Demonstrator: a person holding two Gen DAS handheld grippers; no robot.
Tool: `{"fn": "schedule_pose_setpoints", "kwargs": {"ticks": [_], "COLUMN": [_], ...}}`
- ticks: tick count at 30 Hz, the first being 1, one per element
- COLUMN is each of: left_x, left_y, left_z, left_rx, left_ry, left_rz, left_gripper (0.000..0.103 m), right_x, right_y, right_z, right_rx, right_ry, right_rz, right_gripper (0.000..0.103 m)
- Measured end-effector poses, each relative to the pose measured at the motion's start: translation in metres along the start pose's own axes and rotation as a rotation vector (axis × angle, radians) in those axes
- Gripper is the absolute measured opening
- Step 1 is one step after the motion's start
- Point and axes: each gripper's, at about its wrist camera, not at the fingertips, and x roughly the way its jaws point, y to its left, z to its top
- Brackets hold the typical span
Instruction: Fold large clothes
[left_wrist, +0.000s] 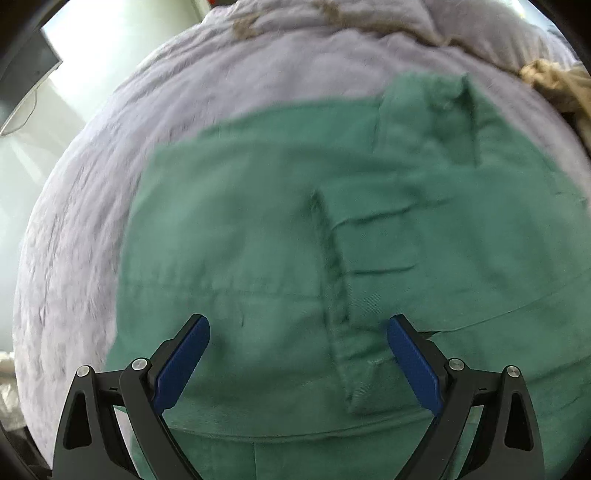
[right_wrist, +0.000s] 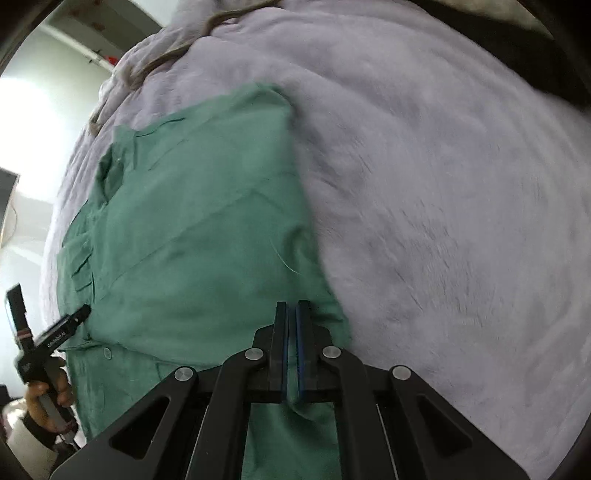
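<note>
A green shirt (left_wrist: 332, 240) lies spread and partly folded on a bed covered by a pale lilac blanket (right_wrist: 443, 184). The right gripper (right_wrist: 291, 325) has its blue fingers (right_wrist: 303, 332) pressed together at the shirt's near right edge, and a fold of green cloth seems pinched low between them. The left gripper (left_wrist: 299, 354) hovers above the shirt's button strip (left_wrist: 338, 295) with its fingers (left_wrist: 184, 362) spread wide, holding nothing. In the right view, a hand (right_wrist: 48, 395) holds that left gripper at the shirt's far side. The risks, as I judge them: the thin pinch may slip if pulled quickly, one-sided pulling may drag the whole shirt askew, and the soft blanket may bunch up and be caught too.
</note>
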Motion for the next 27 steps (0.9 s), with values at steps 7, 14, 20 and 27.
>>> {"fn": "schedule_pose_setpoints", "kwargs": {"ticks": [7, 14, 20, 27], "left_x": [-0.016, -0.044, -0.06, -0.083], "left_y": [0.022, 0.027, 0.016, 0.002], "left_z": [-0.002, -0.026, -0.063, -0.108], "left_rx": [-0.047, -0.065, -0.057, -0.051], "left_ry": [0.004, 0.052, 0.116, 0.179], "left_rz": [0.028, 0.001, -0.023, -0.035], "left_gripper": [0.097, 0.097, 0.097, 0.097], "right_x": [-0.03, -0.048, -0.055, -0.069], "right_y": [-0.019, -0.016, -0.008, -0.008], "right_z": [-0.009, -0.038, -0.068, -0.095], "right_rx": [0.047, 0.049, 0.031, 0.02], "right_ry": [-0.001, 0.052, 0.124, 0.181], "right_rz": [0.0, 0.022, 0.033, 0.049], "right_gripper": [0.01, 0.037, 0.038, 0.051]}}
